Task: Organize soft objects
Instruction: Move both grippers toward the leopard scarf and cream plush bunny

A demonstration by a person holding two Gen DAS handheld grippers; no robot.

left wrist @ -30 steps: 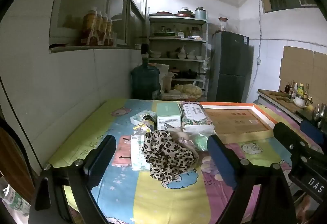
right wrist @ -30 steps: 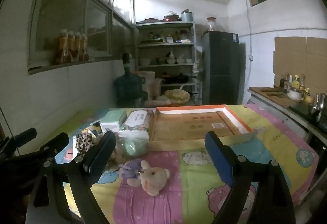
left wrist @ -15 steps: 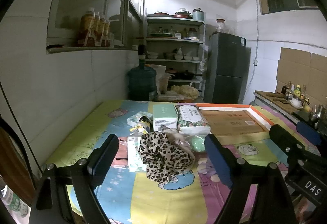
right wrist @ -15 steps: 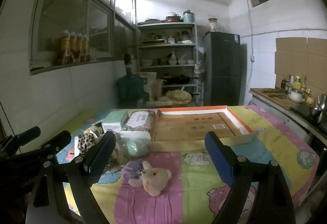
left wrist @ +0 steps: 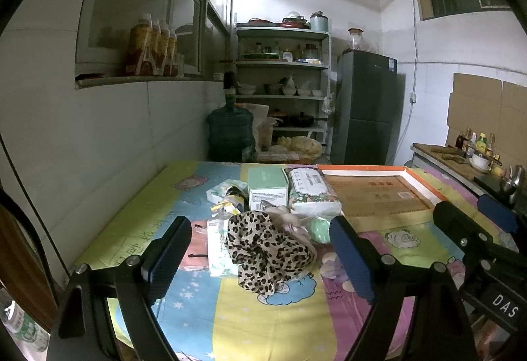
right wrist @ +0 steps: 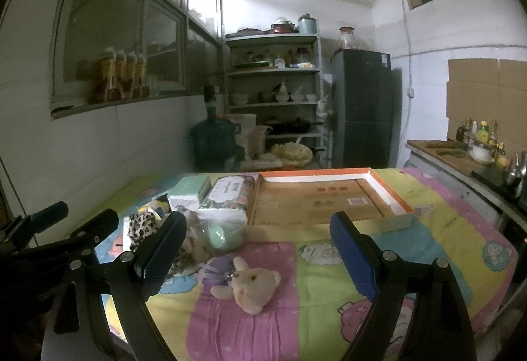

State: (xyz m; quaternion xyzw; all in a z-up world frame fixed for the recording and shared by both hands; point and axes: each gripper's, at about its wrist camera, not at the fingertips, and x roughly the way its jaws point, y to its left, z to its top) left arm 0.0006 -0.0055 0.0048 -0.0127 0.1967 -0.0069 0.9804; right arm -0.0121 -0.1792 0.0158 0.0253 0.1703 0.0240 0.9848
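A leopard-print cloth (left wrist: 270, 249) lies in a heap on the colourful tablecloth, between the fingers of my open, empty left gripper (left wrist: 260, 255) and just beyond them. It also shows in the right wrist view (right wrist: 143, 222). A small beige teddy bear (right wrist: 250, 285) with a purple piece beside it lies in front of my open, empty right gripper (right wrist: 260, 257). A green soft ball in a clear bag (right wrist: 219, 234) sits behind the bear. A shallow orange-rimmed cardboard box (right wrist: 329, 201) lies open at the back right.
A floral tissue pack (left wrist: 311, 186), a green carton (left wrist: 266, 188), and small packets (left wrist: 217, 239) crowd the table's left-middle. The wall runs along the table's left edge. A water jug (left wrist: 230, 133), shelves and a fridge stand behind. A counter (right wrist: 461, 156) is at right.
Both grippers have drifted slightly, the view shifting a little back and up from the table. The objects on the table have not moved.
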